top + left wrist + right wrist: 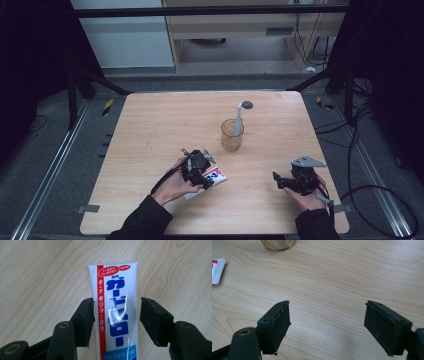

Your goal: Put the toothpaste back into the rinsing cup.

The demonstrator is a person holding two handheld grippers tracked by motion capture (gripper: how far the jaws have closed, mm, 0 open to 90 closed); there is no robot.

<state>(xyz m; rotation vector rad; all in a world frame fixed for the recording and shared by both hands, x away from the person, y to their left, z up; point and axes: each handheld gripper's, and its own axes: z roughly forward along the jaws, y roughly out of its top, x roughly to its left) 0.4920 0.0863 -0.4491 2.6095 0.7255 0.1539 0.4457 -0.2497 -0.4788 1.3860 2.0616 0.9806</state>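
My left claw (116,315) is spread around the toothpaste tube (116,312), 1 jaw on each long edge. The left-hand jaw looks to be touching or nearly touching the tube's edge; the right-hand jaw stands clear of it. Nothing is pinched yet. My right claw (327,325) is spread wide over bare table (352,272) and holds nothing.

Location: the tube (209,178) lies flat on the table, near the amber cup (232,135), on the side of the cup toward me and slightly to my left. A white toothbrush (239,116) stands in the cup. My right claw (282,181) sits on the opposite side of the tube from my left hand, well apart from it.

Orientation: in the left gripper view, the tube's long axis runs along the line of my claw, between the jaws. The flat crimped end points away from me; the cap end lies toward my hand, below the frame edge, so I cannot confirm the cap. In the high view, the axis looks diagonal, with the crimped end toward the cup side.

Risks, as I judge them:
1. Uneven closure. 1 jaw meets the tube first and may push it sideways across the smooth table.
2. The tube is soft and glossy. A hard pinch could buckle it; a light pinch could let it slip.
3. A lift toward the cup could strike the toothbrush and tip the cup.
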